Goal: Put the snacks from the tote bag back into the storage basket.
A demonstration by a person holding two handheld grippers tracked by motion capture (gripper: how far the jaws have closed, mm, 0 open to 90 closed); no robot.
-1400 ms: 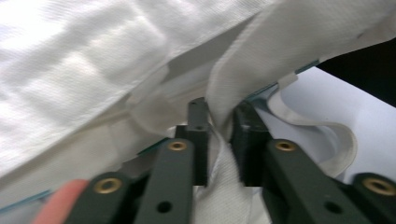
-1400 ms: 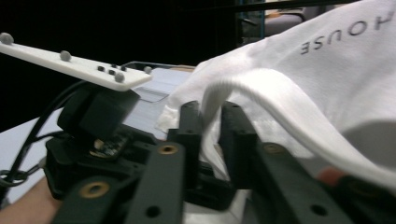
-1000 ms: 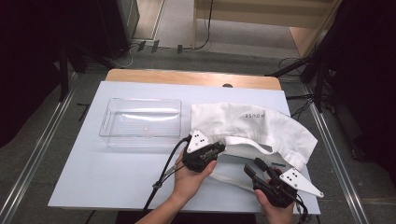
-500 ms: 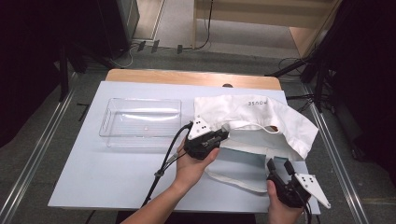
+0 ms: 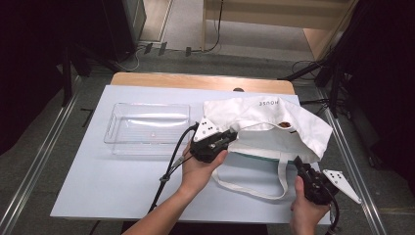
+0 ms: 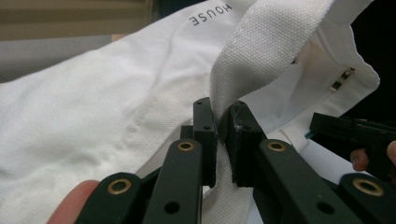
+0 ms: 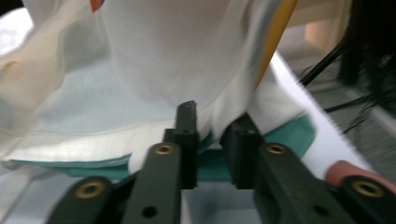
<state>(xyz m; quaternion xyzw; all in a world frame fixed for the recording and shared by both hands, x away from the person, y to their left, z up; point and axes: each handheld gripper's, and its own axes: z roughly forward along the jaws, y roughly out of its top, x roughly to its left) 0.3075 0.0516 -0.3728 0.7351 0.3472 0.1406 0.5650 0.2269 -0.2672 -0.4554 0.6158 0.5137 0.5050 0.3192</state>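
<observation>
So, going left to right: a clear plastic tray (image 5: 147,128) sits on the white table (image 5: 98,191), just left of a white tote bag (image 5: 274,120). The left gripper (image 5: 230,137) is clamped on the bag's strap (image 6: 252,70), lifting that side up. The right gripper (image 5: 299,166) has just been closing, and its jaws are now pinched on the bag's lower edge (image 7: 205,133) near the table's right side.

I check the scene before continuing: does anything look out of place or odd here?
The white tote bag lies crumpled and lifted open; the left gripper pinches its strap, and a teal thing shows under it. Nothing looks spilled or damaged.
</observation>
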